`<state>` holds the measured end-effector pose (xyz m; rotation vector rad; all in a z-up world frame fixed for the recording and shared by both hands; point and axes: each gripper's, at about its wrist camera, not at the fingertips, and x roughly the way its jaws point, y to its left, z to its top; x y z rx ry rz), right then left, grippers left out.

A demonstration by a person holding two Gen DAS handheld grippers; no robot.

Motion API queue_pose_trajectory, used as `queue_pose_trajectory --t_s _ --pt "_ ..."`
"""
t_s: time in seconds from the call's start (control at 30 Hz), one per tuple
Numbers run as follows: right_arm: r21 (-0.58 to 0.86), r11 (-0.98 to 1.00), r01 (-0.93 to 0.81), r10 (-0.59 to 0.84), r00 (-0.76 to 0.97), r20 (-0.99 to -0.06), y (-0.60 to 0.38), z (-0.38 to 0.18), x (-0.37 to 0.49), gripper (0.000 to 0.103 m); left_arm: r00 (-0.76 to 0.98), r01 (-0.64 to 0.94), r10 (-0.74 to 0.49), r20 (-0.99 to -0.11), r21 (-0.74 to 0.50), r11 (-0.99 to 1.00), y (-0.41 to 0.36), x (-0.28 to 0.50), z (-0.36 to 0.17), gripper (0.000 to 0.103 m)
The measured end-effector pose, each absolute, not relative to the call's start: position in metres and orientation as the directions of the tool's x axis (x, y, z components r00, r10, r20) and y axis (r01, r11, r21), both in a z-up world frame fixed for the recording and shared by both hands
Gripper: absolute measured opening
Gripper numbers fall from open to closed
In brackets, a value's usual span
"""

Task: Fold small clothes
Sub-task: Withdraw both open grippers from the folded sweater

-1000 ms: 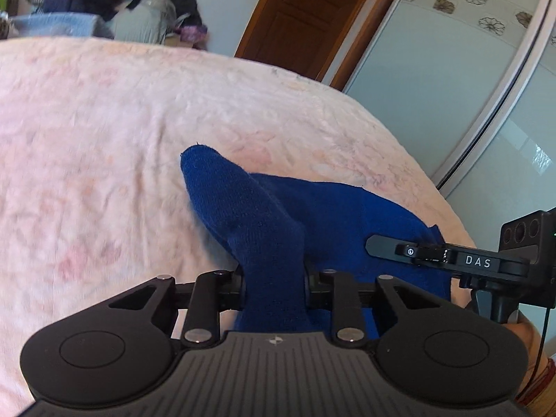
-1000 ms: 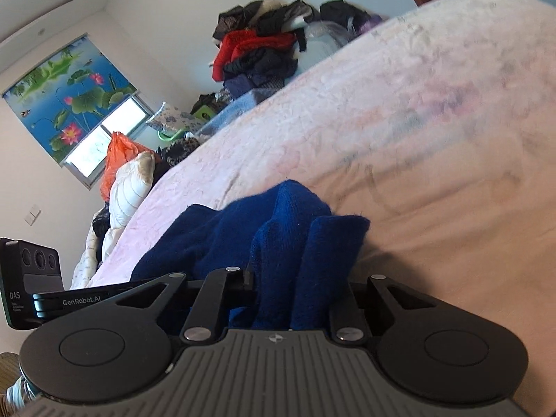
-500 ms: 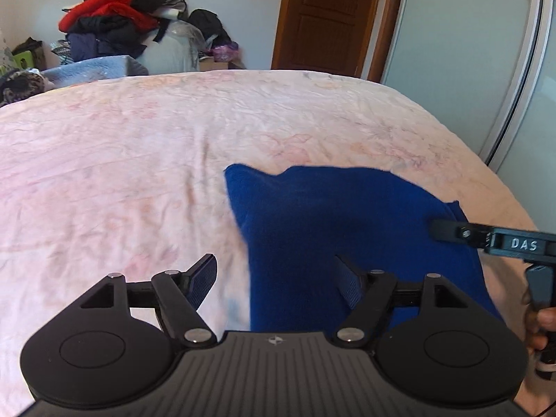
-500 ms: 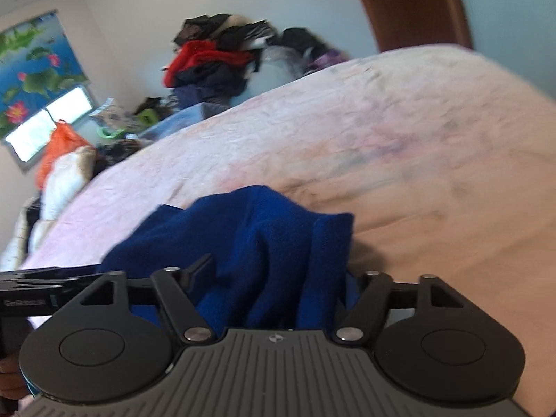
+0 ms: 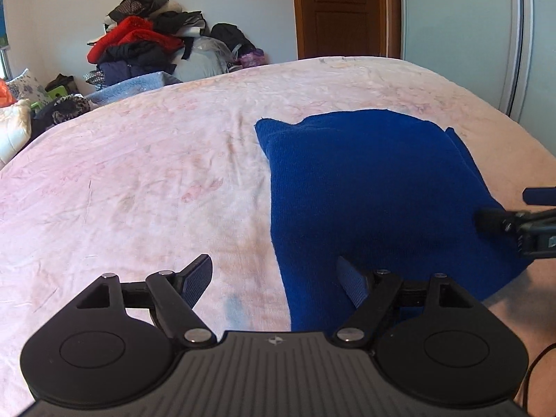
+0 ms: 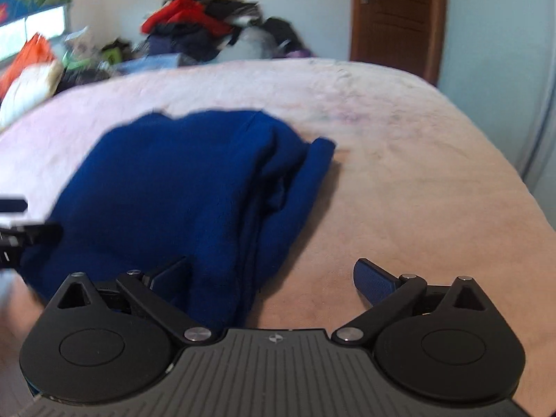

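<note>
- Both grippers have let go since a second ago: we had each clamped on a raised bunch of the blue knit garment (image 5: 375,187), and now it lies dropped on the pink bedspread (image 5: 139,180) with both tools pulled back toward us.
- Our left gripper (image 5: 274,279) has its jaws wide apart, holding nothing; its right finger sits over the garment's near left edge, the left finger over bare bedspread.
- Our right gripper (image 6: 274,278) is likewise spread and empty, its left finger over the cloth, its right finger over bare bedspread.
- We judge the step in hand to be checking and tidying the fold just laid. To do it well, we should press the top layer flat before regripping, then pinch only the edge layers we mean to move, both sides at matching points, so the next fold stays square.
- The garment looks like thick ribbed knit, deep blue, lying as a rough rectangle toward the bed's right side.
- Its left edge is straight with one far corner poking up; its right side is bunched in loose ridges, blurred in the right wrist view, and needs smoothing.
</note>
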<state>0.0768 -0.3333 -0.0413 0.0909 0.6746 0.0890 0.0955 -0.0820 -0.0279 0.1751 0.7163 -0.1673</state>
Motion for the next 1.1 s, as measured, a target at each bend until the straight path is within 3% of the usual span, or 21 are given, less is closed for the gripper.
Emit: queue_pose_trajectory --t_s 0.1,0.2,0.53,1.1 --pt "0.151 0.985 -0.080 0.156 0.783 -0.602 -0.328 -0.039 0.066 0.102 0.729 0.195 -0.076 -0.680 0.100 0.976 -0.086 0.093 -0.032 0.082" --pt "0.087 0.993 -0.078 0.116 0.707 -0.698 -0.318 -0.058 0.073 0.102 0.725 0.168 -0.053 -0.686 0.102 0.980 -0.089 0.088 -0.033 0.082" --pt "0.046 0.998 -0.044 0.064 0.718 -0.693 -0.301 -0.040 0.050 0.102 0.713 0.146 -0.043 -0.700 0.088 0.985 -0.090 0.068 -0.031 0.083" --pt "0.087 0.992 -0.091 0.126 0.705 -0.698 -0.272 -0.031 0.008 0.102 0.675 0.087 -0.019 -0.738 0.055 0.995 -0.073 0.043 -0.034 0.083"
